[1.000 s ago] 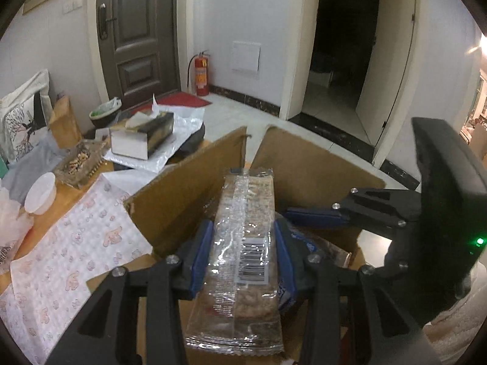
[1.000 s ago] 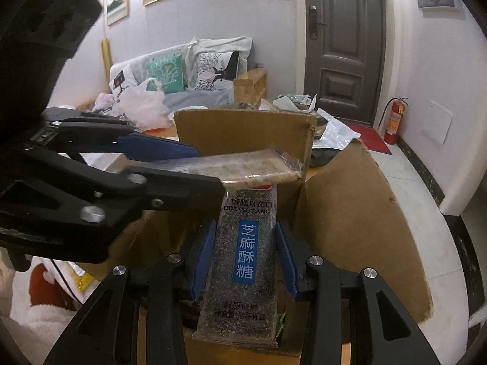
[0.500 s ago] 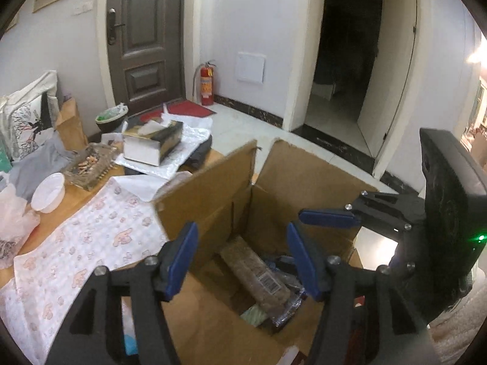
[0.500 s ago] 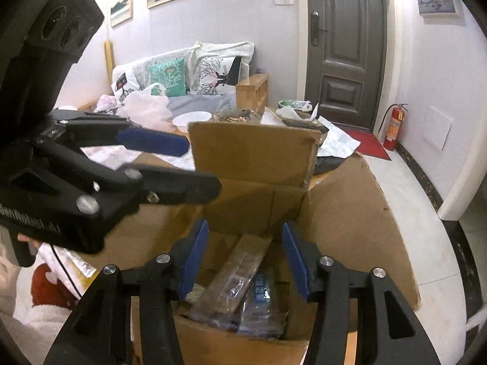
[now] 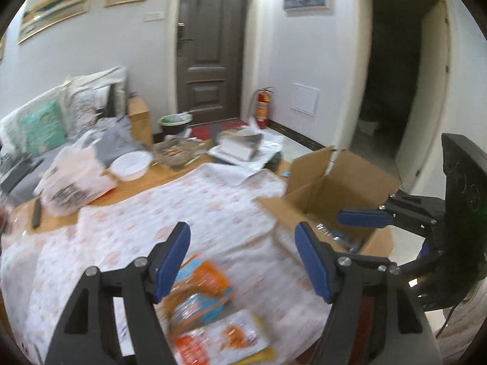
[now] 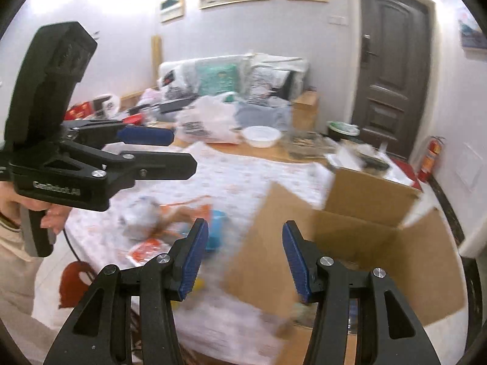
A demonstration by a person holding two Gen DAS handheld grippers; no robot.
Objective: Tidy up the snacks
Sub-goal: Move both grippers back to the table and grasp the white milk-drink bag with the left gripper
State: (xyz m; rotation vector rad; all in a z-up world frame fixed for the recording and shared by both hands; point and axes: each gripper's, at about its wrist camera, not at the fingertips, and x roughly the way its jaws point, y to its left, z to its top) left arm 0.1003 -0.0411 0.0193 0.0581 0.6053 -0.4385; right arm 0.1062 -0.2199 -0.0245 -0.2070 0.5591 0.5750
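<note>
room: living room with a dark door, framed pictures, a sofa heaped with pillows.
table (image 5: 170, 182): wooden, partly covered by a patterned white cloth (image 5: 182, 213).
box: open cardboard box (image 5: 344, 188) at the table's right end, flaps up; some packets lie inside, blurred.
snacks left: orange-and-blue snack packets (image 5: 201, 292) lie loose on the cloth, near the box.
left gripper (image 5: 243, 258): wide apart, holding nothing, above the packets.
right gripper (image 6: 245, 261): wide apart, holding nothing, over the box's near flap.
progress: judged partway; loose packets remain outside the box.
clutter: white bowl (image 5: 131, 165), plastic bag (image 5: 73, 182), glass dish; all well apart from the packets.
</note>
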